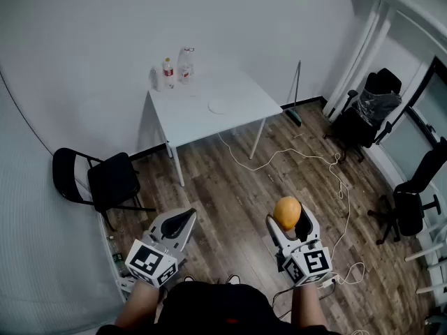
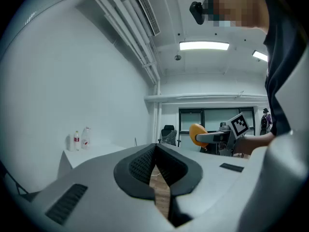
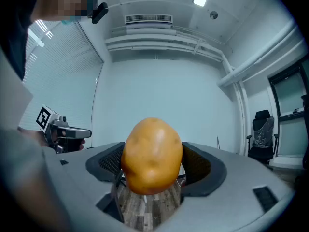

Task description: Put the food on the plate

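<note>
Head view: a person is standing on the wooden floor [image 1: 237, 180], well apart from the white table [image 1: 188, 117]. A pale plate [image 1: 220, 106] is lying on the table, apart from the bottles [image 1: 174, 68] at the table's far corner. The right tongs [image 1: 288, 219] are grasping a rounded orange-yellow food [image 1: 287, 211], well short of the table. The left tongs [image 1: 183, 220] are pointing toward the table. Left gripper view: the jaws are meeting, clenched on nothing. Right gripper view: both pads are pressing the food's sides, with most of it bulging above them. Doing this step well is probably meaning carrying the food level to the table and lowering it right onto the plate before releasing, since something this round is likely to roll.
</note>
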The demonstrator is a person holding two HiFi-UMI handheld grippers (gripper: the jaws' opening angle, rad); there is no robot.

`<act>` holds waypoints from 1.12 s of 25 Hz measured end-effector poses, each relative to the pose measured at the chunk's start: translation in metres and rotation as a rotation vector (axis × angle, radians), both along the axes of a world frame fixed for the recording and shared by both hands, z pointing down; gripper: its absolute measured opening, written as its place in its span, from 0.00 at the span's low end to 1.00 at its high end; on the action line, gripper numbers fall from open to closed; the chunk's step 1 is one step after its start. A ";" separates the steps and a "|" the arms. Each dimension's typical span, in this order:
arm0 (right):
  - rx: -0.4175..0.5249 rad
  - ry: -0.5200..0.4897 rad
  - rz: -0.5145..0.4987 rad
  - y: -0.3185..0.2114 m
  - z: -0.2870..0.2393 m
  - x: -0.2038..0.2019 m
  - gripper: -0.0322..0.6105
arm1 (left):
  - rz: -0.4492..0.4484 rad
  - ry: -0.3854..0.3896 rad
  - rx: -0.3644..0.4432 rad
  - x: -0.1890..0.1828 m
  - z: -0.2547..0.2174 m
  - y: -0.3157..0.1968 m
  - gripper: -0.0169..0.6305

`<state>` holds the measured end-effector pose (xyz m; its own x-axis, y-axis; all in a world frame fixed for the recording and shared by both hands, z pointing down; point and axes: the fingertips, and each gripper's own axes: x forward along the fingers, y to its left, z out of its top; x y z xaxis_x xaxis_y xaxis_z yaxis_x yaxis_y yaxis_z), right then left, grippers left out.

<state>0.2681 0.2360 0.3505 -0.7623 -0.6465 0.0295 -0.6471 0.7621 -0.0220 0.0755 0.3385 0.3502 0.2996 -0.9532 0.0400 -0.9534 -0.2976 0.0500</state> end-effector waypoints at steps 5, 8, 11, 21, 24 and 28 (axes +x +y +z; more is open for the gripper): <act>-0.005 0.005 0.001 -0.002 0.001 -0.002 0.64 | 0.007 -0.002 0.000 -0.001 0.000 -0.003 0.06; -0.007 0.006 0.004 -0.004 0.001 -0.004 0.64 | 0.014 -0.004 -0.004 -0.002 0.000 -0.004 0.06; -0.014 -0.002 0.008 -0.006 0.003 -0.005 0.64 | 0.014 -0.004 -0.014 -0.002 0.002 -0.005 0.06; -0.033 -0.032 -0.013 -0.031 0.005 0.022 0.64 | -0.008 0.017 0.021 0.023 -0.003 -0.020 0.06; -0.049 -0.063 -0.043 -0.041 0.013 0.037 0.64 | -0.025 0.010 0.033 0.042 0.001 -0.027 0.06; -0.079 -0.088 -0.084 -0.059 0.027 0.054 0.64 | -0.047 -0.031 0.001 0.067 0.012 -0.041 0.06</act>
